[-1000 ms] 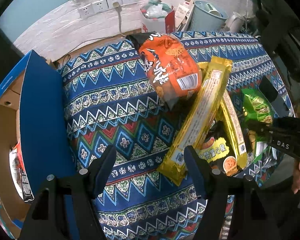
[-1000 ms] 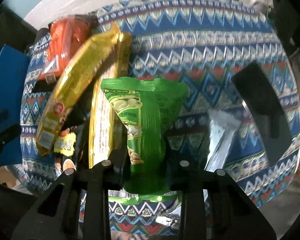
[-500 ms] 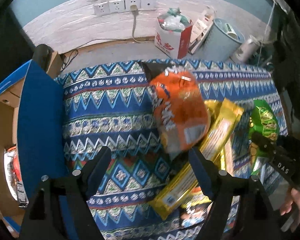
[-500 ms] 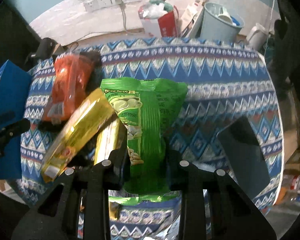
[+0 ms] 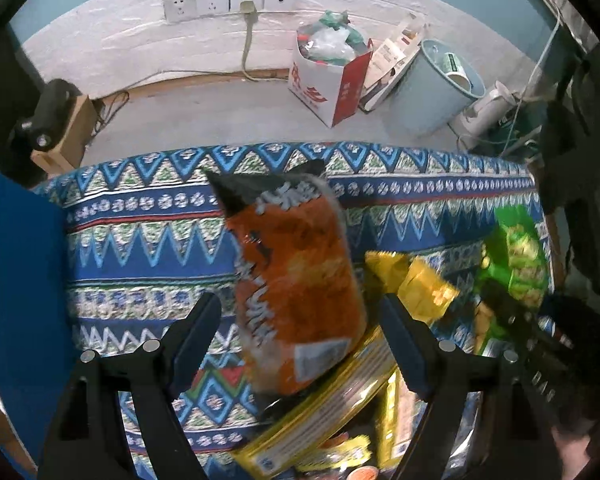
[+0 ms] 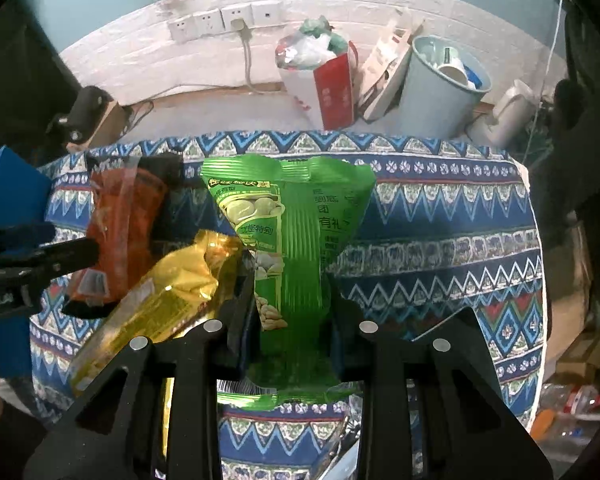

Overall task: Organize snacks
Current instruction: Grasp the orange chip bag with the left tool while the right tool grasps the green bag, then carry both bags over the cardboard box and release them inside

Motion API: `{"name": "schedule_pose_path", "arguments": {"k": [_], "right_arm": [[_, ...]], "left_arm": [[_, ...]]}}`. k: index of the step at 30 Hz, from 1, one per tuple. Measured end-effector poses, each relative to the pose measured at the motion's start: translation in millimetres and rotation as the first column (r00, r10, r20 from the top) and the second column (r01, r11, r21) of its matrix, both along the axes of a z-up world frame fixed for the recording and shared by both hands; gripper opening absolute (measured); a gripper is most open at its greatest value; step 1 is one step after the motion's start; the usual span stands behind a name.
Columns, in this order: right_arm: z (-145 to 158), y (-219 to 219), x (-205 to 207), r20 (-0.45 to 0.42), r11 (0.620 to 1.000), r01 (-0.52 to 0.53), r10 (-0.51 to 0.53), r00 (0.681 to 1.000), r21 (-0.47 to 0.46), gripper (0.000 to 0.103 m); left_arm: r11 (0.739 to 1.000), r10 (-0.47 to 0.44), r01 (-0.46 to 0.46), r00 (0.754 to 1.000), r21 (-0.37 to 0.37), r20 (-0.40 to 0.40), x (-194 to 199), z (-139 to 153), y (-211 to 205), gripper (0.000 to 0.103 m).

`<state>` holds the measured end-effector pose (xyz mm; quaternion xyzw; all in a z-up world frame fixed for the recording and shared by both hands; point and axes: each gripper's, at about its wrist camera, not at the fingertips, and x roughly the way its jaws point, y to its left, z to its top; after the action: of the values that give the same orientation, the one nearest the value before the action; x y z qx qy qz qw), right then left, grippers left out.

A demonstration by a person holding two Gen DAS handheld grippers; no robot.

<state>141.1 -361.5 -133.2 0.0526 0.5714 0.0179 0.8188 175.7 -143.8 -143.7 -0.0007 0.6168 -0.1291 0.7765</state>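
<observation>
My right gripper (image 6: 290, 280) is shut on a green snack bag (image 6: 290, 240) and holds it upright above the patterned cloth (image 6: 440, 216). The bag also shows at the right of the left wrist view (image 5: 516, 260). My left gripper (image 5: 300, 312) is open, its jaws on either side of an orange snack bag (image 5: 296, 272) without touching it. Long yellow packets (image 5: 332, 404) lie under and beside the orange bag. The orange bag (image 6: 120, 232) and a yellow packet (image 6: 160, 300) show at the left of the right wrist view.
A blue cardboard box (image 5: 16, 300) stands at the left edge of the cloth. Beyond the table, on the floor, are a red and white bag (image 5: 332, 80), a grey bin (image 5: 440, 88) and a wall socket strip (image 5: 228, 0). A dark flat object (image 6: 452, 320) lies on the cloth.
Both grippers have risen and tilted up, so the floor and wall now show. The green bag has come up off the cloth in my right gripper. My left gripper stayed open.
</observation>
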Motion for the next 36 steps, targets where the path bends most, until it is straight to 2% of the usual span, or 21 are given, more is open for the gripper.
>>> {"name": "schedule_pose_path", "arguments": {"k": [4, 9, 11, 15, 16, 17, 23, 30, 36], "right_arm": [[-3.4, 0.8, -0.5, -0.003, 1.000, -0.007, 0.007, 1.000, 0.013, 0.028], [-6.7, -2.2, 1.3, -0.012, 1.000, -0.001, 0.001, 1.000, 0.021, 0.028], [-5.9, -3.8, 2.2, -0.010, 1.000, 0.003, -0.002, 1.000, 0.027, 0.028], [-3.8, -4.0, 4.7, -0.006, 0.999, 0.001, -0.001, 1.000, 0.034, 0.028], [-3.6, -2.6, 5.4, -0.005, 0.999, -0.003, 0.004, 1.000, 0.034, 0.028], [-3.6, -1.9, 6.2, -0.007, 0.999, -0.007, 0.007, 1.000, 0.034, 0.028], [-5.2, 7.1, 9.3, -0.014, 0.999, -0.028, 0.028, 1.000, 0.033, 0.028], [3.8, 17.5, 9.5, 0.007, 0.999, -0.046, 0.046, 0.999, 0.023, 0.028], [14.2, 26.2, 8.5, 0.028, 0.998, -0.062, 0.061, 0.998, 0.021, 0.028]], "left_arm": [[0.999, 0.029, -0.030, 0.999, -0.015, -0.032, 7.8, -10.8, -2.8, 0.082], [0.998, 0.056, -0.055, 0.995, 0.011, -0.080, 17.0, -32.0, -2.8, 0.082], [0.998, 0.066, -0.065, 0.992, 0.010, -0.108, 20.2, -40.8, -1.7, 0.085], [0.996, 0.075, -0.080, 0.987, -0.028, -0.142, 21.8, -51.0, 3.9, 0.086], [0.997, 0.071, -0.076, 0.988, -0.030, -0.135, 20.8, -51.4, 5.2, 0.085], [0.997, 0.065, -0.070, 0.990, -0.033, -0.128, 19.8, -51.4, 6.0, 0.079], [0.999, 0.033, -0.036, 0.995, -0.032, -0.091, 17.0, -42.0, 16.8, 0.059], [1.000, 0.030, -0.030, 0.999, 0.010, -0.020, 13.5, -28.3, 34.6, 0.055], [0.999, 0.010, -0.013, 0.997, 0.047, 0.071, 1.7, -2.7, 46.3, 0.055]]}}
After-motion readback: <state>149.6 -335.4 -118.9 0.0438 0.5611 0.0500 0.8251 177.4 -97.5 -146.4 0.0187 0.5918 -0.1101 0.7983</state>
